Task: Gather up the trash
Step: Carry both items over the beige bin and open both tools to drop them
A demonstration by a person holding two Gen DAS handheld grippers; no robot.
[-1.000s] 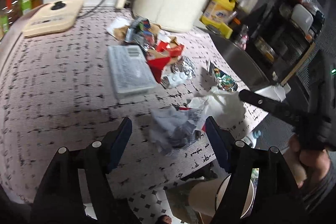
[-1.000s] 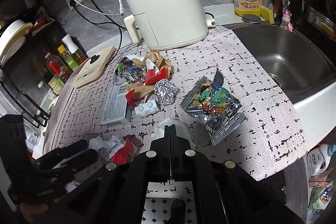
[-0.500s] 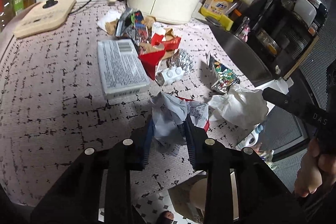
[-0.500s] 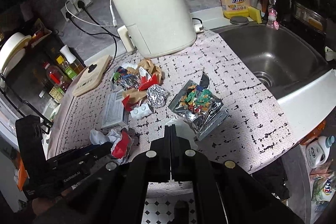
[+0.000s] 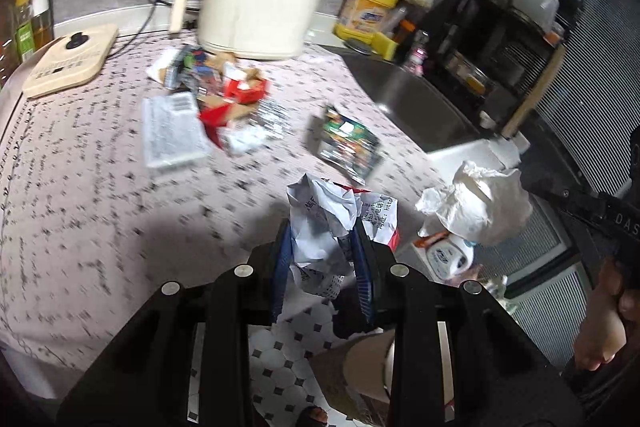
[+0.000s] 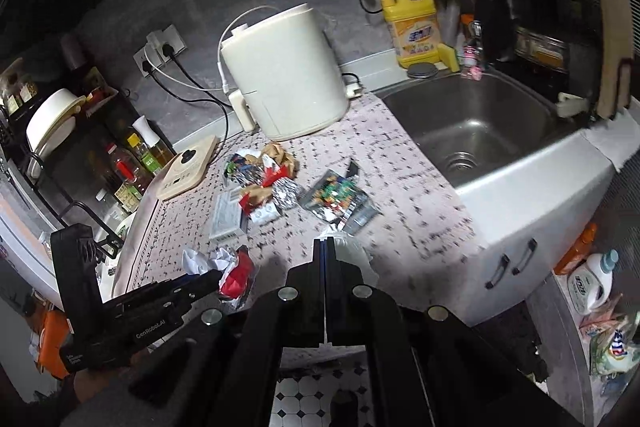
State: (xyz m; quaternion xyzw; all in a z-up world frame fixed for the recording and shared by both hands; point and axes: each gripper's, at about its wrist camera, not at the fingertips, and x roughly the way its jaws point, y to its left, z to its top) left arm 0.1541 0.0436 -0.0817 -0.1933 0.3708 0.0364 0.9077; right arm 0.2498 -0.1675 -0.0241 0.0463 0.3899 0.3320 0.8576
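Both grippers lifted off counter: left gripper (image 5: 322, 253) now clenching crumpled paper (image 5: 328, 223); right gripper (image 6: 326, 259) clamped on white tissue (image 6: 352, 253).

Left gripper (image 5: 322, 251) fingers clamped on crumpled paper (image 5: 324, 223), right gripper (image 6: 326, 255) fingers closed on white tissue (image 5: 476, 205)

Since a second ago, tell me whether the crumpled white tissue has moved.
Yes. The crumpled white tissue, pinched in the right hand-held gripper, has left the patterned counter mat and now hangs past its front edge, over the floor.
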